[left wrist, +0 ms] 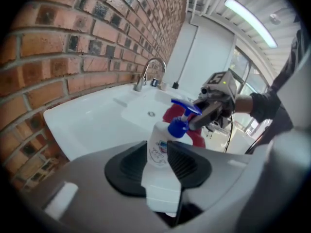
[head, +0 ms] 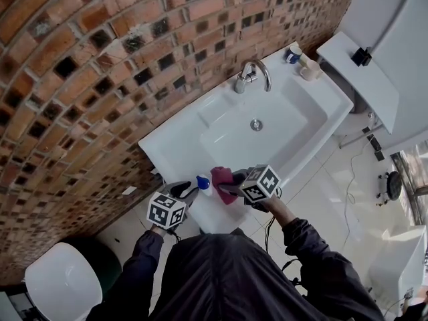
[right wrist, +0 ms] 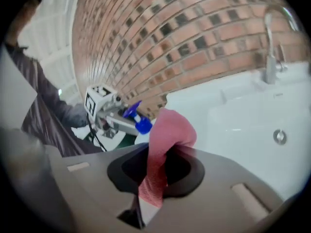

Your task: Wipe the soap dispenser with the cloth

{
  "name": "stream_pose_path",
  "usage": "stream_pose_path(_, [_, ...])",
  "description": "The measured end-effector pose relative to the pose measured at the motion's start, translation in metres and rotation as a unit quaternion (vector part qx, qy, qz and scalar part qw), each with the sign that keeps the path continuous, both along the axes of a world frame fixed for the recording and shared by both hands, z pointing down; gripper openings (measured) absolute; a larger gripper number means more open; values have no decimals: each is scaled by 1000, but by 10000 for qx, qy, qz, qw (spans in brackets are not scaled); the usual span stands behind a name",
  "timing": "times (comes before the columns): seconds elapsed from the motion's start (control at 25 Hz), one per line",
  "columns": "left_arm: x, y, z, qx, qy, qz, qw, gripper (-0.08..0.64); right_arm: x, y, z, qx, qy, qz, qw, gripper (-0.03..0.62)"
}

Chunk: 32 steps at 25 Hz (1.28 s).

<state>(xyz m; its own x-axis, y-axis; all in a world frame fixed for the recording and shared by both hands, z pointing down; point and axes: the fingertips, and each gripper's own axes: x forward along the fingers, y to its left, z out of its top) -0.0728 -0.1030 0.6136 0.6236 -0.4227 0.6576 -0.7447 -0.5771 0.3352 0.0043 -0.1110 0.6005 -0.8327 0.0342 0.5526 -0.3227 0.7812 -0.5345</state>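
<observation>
A white soap dispenser with a blue pump is held over the front corner of the white sink. My left gripper is shut on its body; in the left gripper view the bottle sits upright between the pads. My right gripper is shut on a red cloth, which hangs right beside the pump. In the right gripper view the cloth rises from the jaws and folds over, with the blue pump just behind it. Whether the cloth touches the bottle I cannot tell.
A chrome tap stands at the back of the basin, and small cups sit at its far right corner. A brick wall runs along the left. A white toilet is at lower left and a white cabinet at right.
</observation>
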Motion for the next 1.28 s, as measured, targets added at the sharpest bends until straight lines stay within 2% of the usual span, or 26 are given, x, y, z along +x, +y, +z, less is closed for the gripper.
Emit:
stream_pose_path(0.04, [1, 1, 0, -12, 14, -3, 10000, 123, 0, -10, -9, -329, -374, 271, 9984, 57])
stream_pose_path(0.12, [3, 3, 2, -46, 24, 6, 10000, 123, -5, -21, -26, -860, -996, 517, 9900, 57])
stream_pose_path(0.2, [4, 4, 4, -77, 32, 8, 10000, 123, -14, -23, -30, -1085, -1170, 507, 9859, 57])
stream_pose_path(0.44, [3, 4, 4, -118, -18, 49, 9999, 126, -27, -24, 12, -1293, -569, 428, 9890, 57])
stream_pose_path(0.6, [5, 3, 5, -112, -35, 28, 9999, 123, -25, -21, 52, -1383, 64, 291, 9899, 57])
stream_pose_path(0.76, [6, 2, 5, -120, -11, 11, 9999, 123, -23, -14, 88, -1018, 929, 23, 9905, 57])
stream_pose_path(0.84, [6, 1, 5, -105, -24, -3, 9999, 123, -23, -14, 91, -776, 1098, 8, 9909, 57])
stream_pose_path(1.08, [-1, 3, 7, -184, -29, -108, 9998, 124, -18, -17, 59, -357, 769, 317, 9959, 58])
stream_pose_path(1.28, [-9, 6, 4, -132, -16, -239, 9996, 124, -8, -13, 8, 294, 366, 519, 9975, 58])
